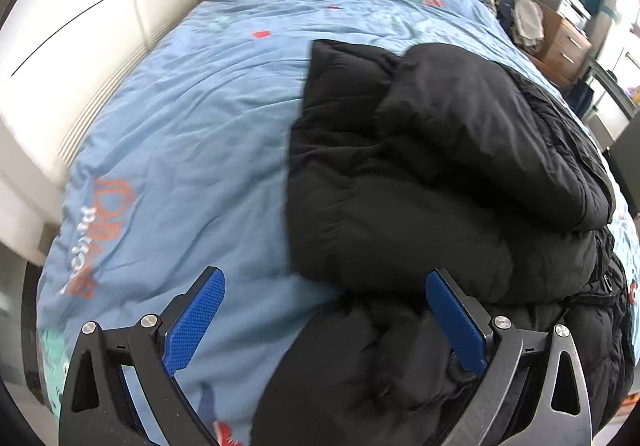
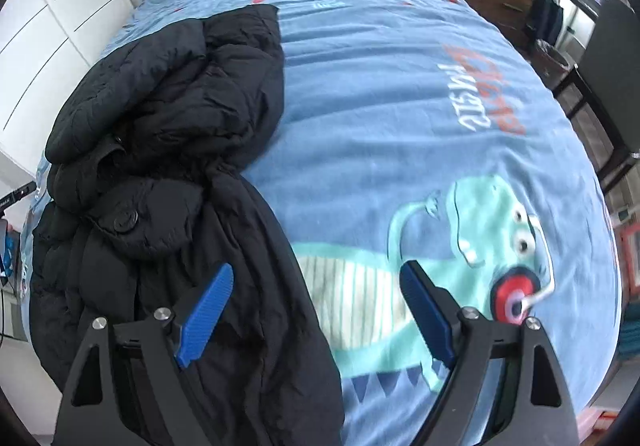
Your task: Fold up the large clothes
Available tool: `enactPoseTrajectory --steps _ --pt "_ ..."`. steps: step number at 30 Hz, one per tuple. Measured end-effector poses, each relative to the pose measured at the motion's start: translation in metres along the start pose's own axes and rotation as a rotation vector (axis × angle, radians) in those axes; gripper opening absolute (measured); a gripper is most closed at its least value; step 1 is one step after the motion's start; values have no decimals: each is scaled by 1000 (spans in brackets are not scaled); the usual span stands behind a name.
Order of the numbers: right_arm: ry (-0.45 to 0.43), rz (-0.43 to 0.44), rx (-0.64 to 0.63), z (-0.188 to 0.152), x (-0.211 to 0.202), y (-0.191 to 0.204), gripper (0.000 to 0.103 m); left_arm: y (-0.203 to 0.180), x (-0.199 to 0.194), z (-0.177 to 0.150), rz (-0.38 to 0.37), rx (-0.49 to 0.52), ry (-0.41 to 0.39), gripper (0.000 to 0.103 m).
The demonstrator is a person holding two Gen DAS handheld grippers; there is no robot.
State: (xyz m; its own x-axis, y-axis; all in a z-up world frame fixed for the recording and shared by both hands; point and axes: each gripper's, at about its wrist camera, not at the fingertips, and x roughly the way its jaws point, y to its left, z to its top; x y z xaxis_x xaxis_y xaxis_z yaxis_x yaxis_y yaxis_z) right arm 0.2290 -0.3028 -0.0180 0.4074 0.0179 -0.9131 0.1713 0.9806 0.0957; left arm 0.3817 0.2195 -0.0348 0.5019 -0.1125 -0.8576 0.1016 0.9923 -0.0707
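Black puffer coat [image 1: 440, 166] lies bunched, partly folded, on the blue bedspread [image 1: 180, 126]. Left gripper [image 1: 324, 286] and right gripper [image 2: 316, 278] hover above it, jaws wide, holding nothing. Next move likely: pinch the near hem and fold it over.

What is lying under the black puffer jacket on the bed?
The black puffer jacket lies on a blue cartoon-print duvet cover. The print continues around the jacket, but the part directly beneath it is covered, so whether anything else lies there cannot be seen.
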Motion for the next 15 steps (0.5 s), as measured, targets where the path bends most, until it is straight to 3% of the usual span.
enactPoseTrajectory --steps 6,15 --pt "22 10 13 -14 -3 3 86 31 -20 -26 53 -52 36 99" --pt "122 70 6 -42 9 13 86 87 -41 -78 17 -214 117 99"
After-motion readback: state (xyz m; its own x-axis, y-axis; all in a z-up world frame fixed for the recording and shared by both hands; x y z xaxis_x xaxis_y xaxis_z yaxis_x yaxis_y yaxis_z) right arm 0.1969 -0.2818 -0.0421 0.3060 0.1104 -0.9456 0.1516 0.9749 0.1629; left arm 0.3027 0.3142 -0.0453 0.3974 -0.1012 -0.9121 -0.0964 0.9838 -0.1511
